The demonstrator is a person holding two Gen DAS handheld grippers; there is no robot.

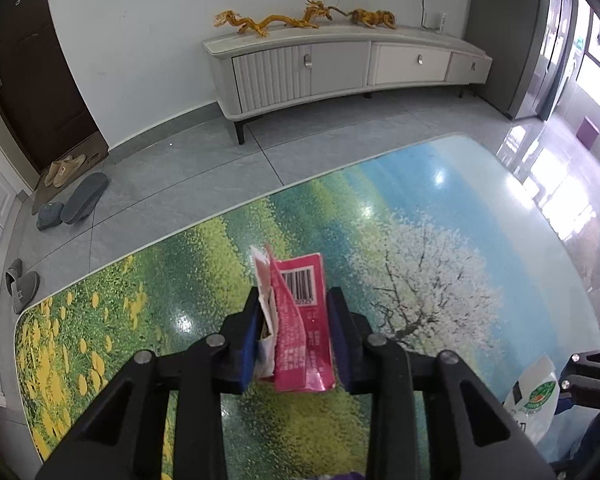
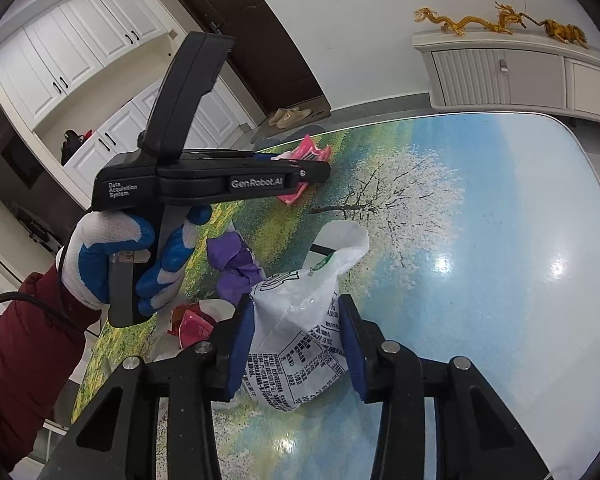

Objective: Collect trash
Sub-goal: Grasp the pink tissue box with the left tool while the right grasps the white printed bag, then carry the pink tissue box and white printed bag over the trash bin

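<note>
1. My left claw (image 1: 294, 322) is clamped on a pink wrapper (image 1: 300, 320), held above the surface (image 1: 440, 208).
2. My right claw (image 2: 296, 338) grips a white plastic bag (image 2: 300, 320) standing on the surface.
3. Purple crumpled paper (image 2: 236, 268) and red scraps (image 2: 192, 322) lie just beside the bag.

1. Your left wrist camera looks forward and down, close over the printed table (image 1: 440, 208), towards the TV cabinet (image 1: 340, 64).
2. Your right wrist camera sits low and near, facing across the table towards the dark door (image 2: 252, 36).
3. Both views share the tabletop, cabinet and pink wrapper (image 1: 304, 320).
</note>
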